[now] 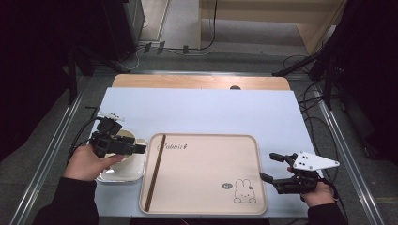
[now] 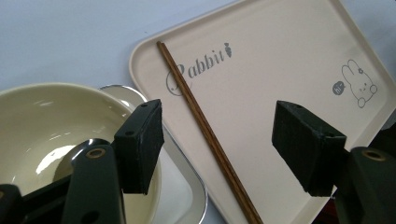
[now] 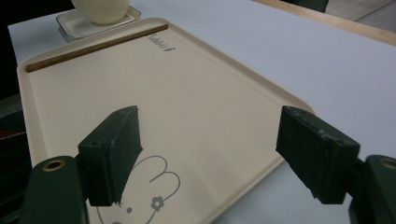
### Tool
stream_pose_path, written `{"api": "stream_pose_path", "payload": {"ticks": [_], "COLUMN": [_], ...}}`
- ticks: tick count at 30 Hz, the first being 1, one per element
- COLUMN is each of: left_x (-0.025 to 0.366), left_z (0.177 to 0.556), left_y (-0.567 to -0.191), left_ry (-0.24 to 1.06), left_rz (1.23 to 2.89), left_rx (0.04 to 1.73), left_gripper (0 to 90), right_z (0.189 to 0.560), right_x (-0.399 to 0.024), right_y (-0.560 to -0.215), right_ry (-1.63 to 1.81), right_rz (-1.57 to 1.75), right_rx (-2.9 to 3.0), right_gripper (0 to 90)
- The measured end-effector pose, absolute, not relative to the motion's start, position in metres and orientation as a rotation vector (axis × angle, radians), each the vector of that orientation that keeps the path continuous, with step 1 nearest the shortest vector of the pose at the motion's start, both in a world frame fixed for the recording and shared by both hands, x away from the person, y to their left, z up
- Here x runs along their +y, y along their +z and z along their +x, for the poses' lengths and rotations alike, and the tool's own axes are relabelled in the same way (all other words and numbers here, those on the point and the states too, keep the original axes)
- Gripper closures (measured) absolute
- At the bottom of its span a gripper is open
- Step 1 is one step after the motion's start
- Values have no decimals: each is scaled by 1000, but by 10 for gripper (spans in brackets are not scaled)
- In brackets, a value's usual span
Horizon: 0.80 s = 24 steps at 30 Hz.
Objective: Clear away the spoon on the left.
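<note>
The chopsticks [image 1: 154, 172] lie flat inside the tray [image 1: 206, 206], close along its left wall, running from the near left corner up to the printed word at the far end. In the left gripper view the chopsticks [image 2: 208, 135] read as one dark wooden length; whether the two sticks touch along the whole run cannot be told. Nothing grips them.

The left gripper [image 1: 139, 149] hangs above the bowl [image 1: 126, 138], pointing toward the tray's left edge. Its jaws stand wide apart and empty; in its own view the left gripper [image 2: 217, 144] has one pad over the bowl's [image 2: 42, 121] rim and the other over the tray [image 2: 289, 56], with the chopsticks seen on the tray between them, untouched.

The bowl, cream and glossy, sits in a small metal dish [image 1: 119, 176] just beside the tray's left edge.

The right gripper [image 1: 271, 167] sits at the tray's right edge, near the rabbit drawing [image 1: 245, 191]. Its jaws are also spread wide and hold nothing; the right gripper [image 3: 205, 149] looks across the tray [image 3: 210, 84] to the chopsticks [image 3: 93, 48] at the far side.

Tray and dish rest on a pale blue mat [image 1: 211, 110].
</note>
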<state>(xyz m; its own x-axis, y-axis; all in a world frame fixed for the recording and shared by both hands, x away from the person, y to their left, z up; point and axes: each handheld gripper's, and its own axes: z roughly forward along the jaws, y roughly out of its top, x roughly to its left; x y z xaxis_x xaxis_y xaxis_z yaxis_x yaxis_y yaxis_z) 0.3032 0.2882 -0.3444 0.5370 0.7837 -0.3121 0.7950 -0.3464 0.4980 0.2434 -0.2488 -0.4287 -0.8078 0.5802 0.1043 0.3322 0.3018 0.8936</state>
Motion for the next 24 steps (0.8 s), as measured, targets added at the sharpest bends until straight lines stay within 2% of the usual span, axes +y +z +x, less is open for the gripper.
{"api": "stream_pose_path", "payload": {"ticks": [8,24], "left_x": [300,339], "left_z": [301,298], "left_y": [-343,-340], "left_ry": [-5,64], "left_rz": [2163,2131], "left_rx": [1256,1355], "left_gripper": [340,340], "right_z": [244,244], "right_x": [-248,-247], "right_y": [-429,-429], "right_ry": [1507,1508], "right_rz": [838,827], "right_rx": [2334,2339], "right_gripper": [224,224]}}
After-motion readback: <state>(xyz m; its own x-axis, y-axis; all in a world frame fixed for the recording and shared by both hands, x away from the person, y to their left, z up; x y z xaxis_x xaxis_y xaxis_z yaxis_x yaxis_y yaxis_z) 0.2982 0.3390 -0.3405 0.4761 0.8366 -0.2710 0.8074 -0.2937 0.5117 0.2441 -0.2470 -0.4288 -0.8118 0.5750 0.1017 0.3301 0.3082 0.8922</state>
